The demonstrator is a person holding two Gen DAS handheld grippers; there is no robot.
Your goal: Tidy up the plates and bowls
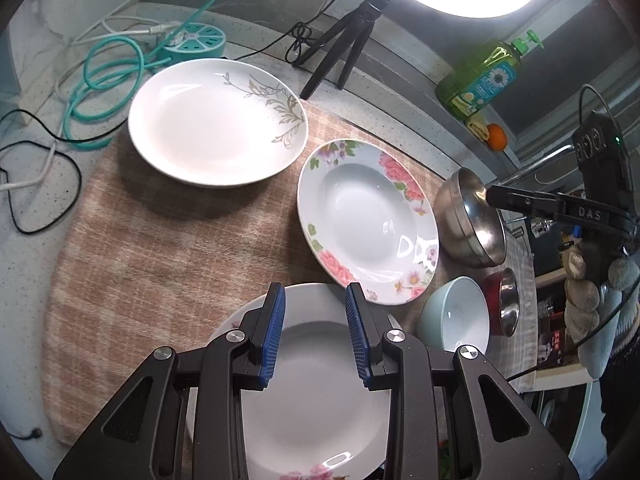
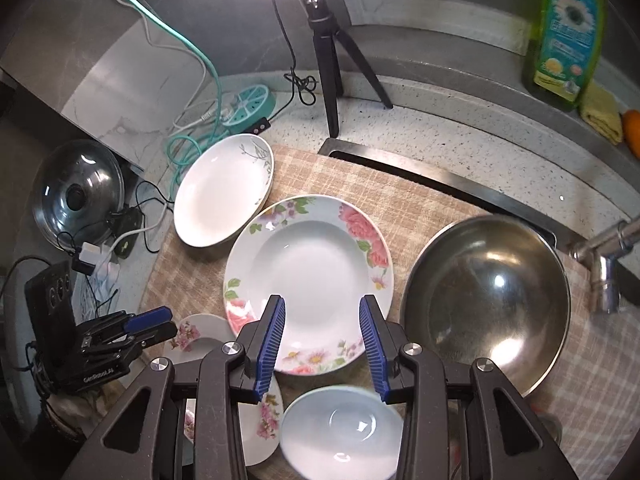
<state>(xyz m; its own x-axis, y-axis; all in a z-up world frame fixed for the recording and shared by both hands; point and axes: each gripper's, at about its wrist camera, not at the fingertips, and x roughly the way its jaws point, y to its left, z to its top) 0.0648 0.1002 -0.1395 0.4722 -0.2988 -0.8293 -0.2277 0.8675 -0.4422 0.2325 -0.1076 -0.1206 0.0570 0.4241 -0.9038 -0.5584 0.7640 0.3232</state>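
Observation:
My left gripper (image 1: 316, 320) is open with nothing between its blue pads, hovering over a white plate with pink flowers (image 1: 316, 384) at the near edge of the checked mat. My right gripper (image 2: 324, 328) is also open and empty, above the near rim of a floral deep plate (image 2: 308, 268). That floral plate (image 1: 368, 220) lies mid-mat. A white plate with a gold leaf pattern (image 1: 216, 124) lies at the far left. A large steel bowl (image 2: 488, 296) sits to the right and a pale blue bowl (image 2: 340, 428) in front. The right gripper (image 1: 494, 196) shows over the steel bowl (image 1: 472, 224).
A small red and steel bowl (image 1: 504, 304) stands beside the pale blue bowl (image 1: 456, 316). A ring-light tripod (image 2: 332, 60), a teal power hub (image 2: 252, 104) with cables, a pot lid (image 2: 78, 192), the sink edge (image 2: 440, 184), a faucet (image 2: 604, 264) and a soap bottle (image 2: 568, 32) surround the mat.

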